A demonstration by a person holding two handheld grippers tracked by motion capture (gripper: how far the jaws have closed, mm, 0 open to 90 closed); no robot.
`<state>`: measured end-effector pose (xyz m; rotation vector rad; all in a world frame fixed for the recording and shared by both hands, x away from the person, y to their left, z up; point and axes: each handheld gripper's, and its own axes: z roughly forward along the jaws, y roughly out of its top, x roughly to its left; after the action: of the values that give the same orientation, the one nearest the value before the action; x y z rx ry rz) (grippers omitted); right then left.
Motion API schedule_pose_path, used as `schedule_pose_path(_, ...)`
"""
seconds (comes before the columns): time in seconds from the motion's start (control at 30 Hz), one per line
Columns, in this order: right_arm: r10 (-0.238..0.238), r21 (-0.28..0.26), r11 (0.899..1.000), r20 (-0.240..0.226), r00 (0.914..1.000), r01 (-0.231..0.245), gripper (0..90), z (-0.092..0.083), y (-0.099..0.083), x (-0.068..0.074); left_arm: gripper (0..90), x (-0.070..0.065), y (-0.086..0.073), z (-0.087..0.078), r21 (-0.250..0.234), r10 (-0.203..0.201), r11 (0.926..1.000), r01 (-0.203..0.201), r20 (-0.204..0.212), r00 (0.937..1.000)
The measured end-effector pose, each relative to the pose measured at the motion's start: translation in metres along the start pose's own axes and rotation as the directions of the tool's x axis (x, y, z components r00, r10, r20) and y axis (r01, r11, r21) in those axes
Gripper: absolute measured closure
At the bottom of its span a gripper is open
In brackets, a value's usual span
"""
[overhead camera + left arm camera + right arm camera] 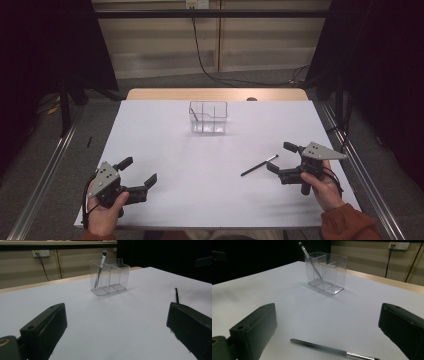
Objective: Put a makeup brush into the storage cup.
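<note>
right gripper [278,157] sits low at the right of the high view, jaws wide apart, nothing between them, and one dark brush [259,165] lies flat on the white surface [165,150] just beside its tips. left gripper [140,171] waits at the near left corner, jaws spread too. one clear organizer [208,118] stands far back, mid-surface, its contents hard to make out from up here.

over to the left gripper view: organizer [110,276] shows three compartments, one brush [100,268] leaning in the left end one. the lying brush [176,295] peeks past the right jaw, mostly hidden.

right gripper view: lying brush [332,350] between the open jaws, its tip cut off at the bottom edge; so two brushes counted.
</note>
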<state>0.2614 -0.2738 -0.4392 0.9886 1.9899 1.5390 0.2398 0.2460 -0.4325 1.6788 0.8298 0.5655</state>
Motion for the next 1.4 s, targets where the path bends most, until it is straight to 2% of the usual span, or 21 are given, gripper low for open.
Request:
schedule_pose_path(0.27, -0.014, 0.025, 1.0, -0.025, 0.9996, 0.014, 2.8, 0.018, 0.013, -0.005, 3.0, 0.005, 0.001, -0.002, -0.004, -0.012, 0.9999, 0.012, -0.012, 0.9999)
schedule_pose_path(0.5, -0.022, 0.03, 0.999, -0.013, 0.9997, 0.022, 2.1, 0.032, 0.022, -0.013, 3.0, 0.008, 0.001, -0.001, -0.002, -0.008, 1.0, 0.008, -0.019, 0.9998)
schedule_pose_path(0.67, -0.025, 0.053, 0.998, -0.018, 0.9995, 0.026, 0.0, 0.041, 0.028, -0.017, 3.0, 0.008, 0.0, 0.0, -0.004, -0.012, 0.9999, 0.012, -0.011, 0.9999)
schedule_pose_path(0.9, -0.062, 0.121, 0.99, -0.045, 0.9971, 0.067, 0.0, 0.052, 0.037, -0.02, 3.0, 0.008, 0.0, 0.0, -0.004, -0.017, 0.9999, 0.017, -0.011, 0.9998)
schedule_pose_path(1.0, -0.069, 0.123, 0.99, -0.026, 0.9973, 0.072, 0.0, 0.056, 0.039, -0.02, 3.0, 0.008, 0.0, 0.0, -0.001, -0.017, 0.9999, 0.017, -0.014, 0.9998)
schedule_pose_path(1.1, -0.085, 0.181, 0.979, -0.03, 0.9959, 0.089, 0.4, 0.059, 0.042, -0.023, 3.0, 0.007, 0.0, 0.001, -0.001, -0.021, 0.9998, 0.021, -0.013, 0.9997)
schedule_pose_path(1.17, -0.066, 0.205, 0.976, -0.018, 0.9977, 0.068, 0.2, 0.06, 0.045, -0.026, 3.0, 0.006, 0.0, 0.0, 0.004, -0.02, 0.9998, 0.02, 0.0, 0.9998)
schedule_pose_path(1.27, -0.052, 0.245, 0.968, -0.032, 0.9981, 0.059, 0.4, 0.059, 0.051, -0.031, 3.0, 0.005, 0.001, 0.001, 0.005, -0.013, 0.9999, 0.013, 0.004, 0.9999)
schedule_pose_path(1.3, -0.051, 0.266, 0.962, -0.038, 0.998, 0.059, 0.4, 0.058, 0.052, -0.033, 3.0, 0.006, 0.001, 0.001, 0.006, -0.013, 0.9999, 0.013, 0.002, 0.9999)
schedule_pose_path(1.4, -0.057, 0.343, 0.936, -0.081, 0.995, 0.082, 0.6, 0.059, 0.054, -0.038, 3.0, 0.007, 0.0, 0.001, 0.006, -0.013, 0.9999, 0.013, -0.007, 0.9999)
